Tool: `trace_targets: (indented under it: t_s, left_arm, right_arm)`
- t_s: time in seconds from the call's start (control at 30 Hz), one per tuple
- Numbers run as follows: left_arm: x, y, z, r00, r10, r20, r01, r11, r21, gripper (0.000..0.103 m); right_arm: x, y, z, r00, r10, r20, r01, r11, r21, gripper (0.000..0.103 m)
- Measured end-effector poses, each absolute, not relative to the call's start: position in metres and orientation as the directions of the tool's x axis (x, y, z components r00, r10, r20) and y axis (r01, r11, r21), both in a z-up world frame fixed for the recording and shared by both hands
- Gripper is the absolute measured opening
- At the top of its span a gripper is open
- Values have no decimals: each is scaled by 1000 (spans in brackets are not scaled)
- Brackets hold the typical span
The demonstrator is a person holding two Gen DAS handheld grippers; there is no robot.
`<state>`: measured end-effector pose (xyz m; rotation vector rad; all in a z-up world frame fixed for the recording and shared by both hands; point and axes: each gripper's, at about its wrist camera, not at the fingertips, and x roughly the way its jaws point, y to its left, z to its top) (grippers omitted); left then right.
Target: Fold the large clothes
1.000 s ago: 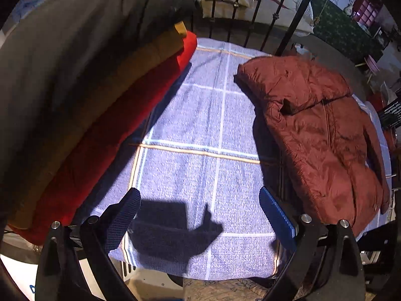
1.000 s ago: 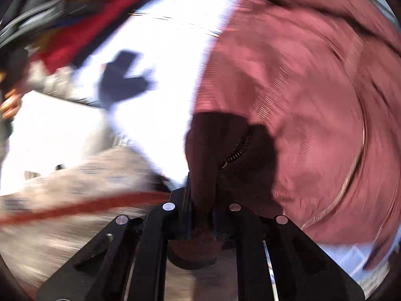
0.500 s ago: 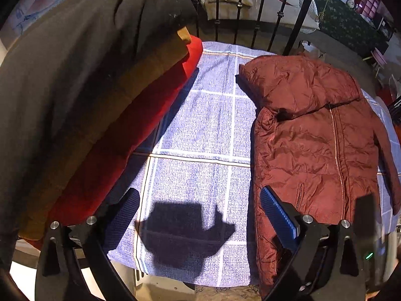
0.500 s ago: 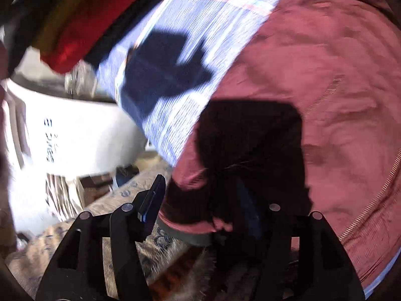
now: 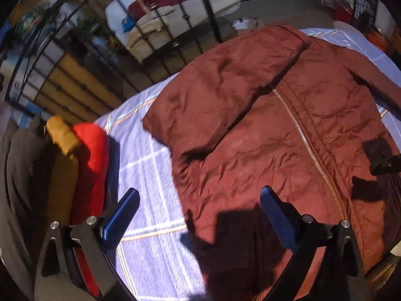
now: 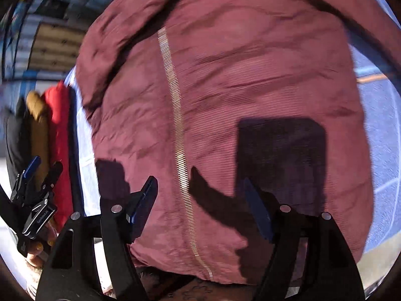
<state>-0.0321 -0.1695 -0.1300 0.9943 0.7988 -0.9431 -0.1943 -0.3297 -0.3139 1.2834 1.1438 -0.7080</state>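
Observation:
A maroon zip-up jacket [image 5: 263, 130] lies flat, front up, on a blue checked cloth [image 5: 153, 165]. Its hood [image 5: 225, 87] is at the far end and its gold zip [image 6: 178, 125] runs down the middle. My left gripper [image 5: 198, 195] hangs open above the jacket's near left edge, holding nothing. In the right wrist view the left gripper [image 6: 46, 165] shows at the far left, a hand [image 6: 37, 248] gripping it. My right gripper [image 6: 199, 184] hovers over the jacket's [image 6: 225, 87] lower front, jaws opening and empty.
A stack of folded clothes [image 5: 87, 163] in grey, mustard and red lies along the cloth's left side, also in the right wrist view [image 6: 56, 125]. A black metal railing [image 5: 175, 42] stands behind, with a bed [image 5: 160, 12] beyond. A patterned rug [image 6: 190, 291] lies below the near edge.
The right gripper let go of the jacket's hem and opened. Both grippers swung across and rolled, so both now look down on the flat jacket.

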Motion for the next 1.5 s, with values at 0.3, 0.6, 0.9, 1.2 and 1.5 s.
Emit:
trace_targets:
  t_s: [0.3, 0.6, 0.9, 1.2, 1.5]
  left_arm:
    - [-87, -302, -170, 528, -383, -758, 834, 66, 548, 94]
    - [-125, -395, -224, 565, -369, -738, 763, -106, 637, 84]
    - [-91, -448, -249, 581, -179, -794, 806, -9, 592, 24]
    - [25, -388, -88, 456, -341, -822, 844, 459, 278, 7]
    - [181, -142, 30, 581, -283, -763, 421, 907, -16, 6]
  right_arm:
    - [-274, -337, -347, 374, 144, -916, 927, -25, 375, 71]
    - [-289, -335, -355, 436, 137, -890, 900, -84, 428, 71]
    - [-311, -337, -356, 458, 143, -877, 888, -117, 445, 71]
    - [-316, -347, -353, 436, 142, -888, 899, -113, 423, 71]
    - [-319, -359, -344, 404, 133, -905, 914, -96, 394, 71]
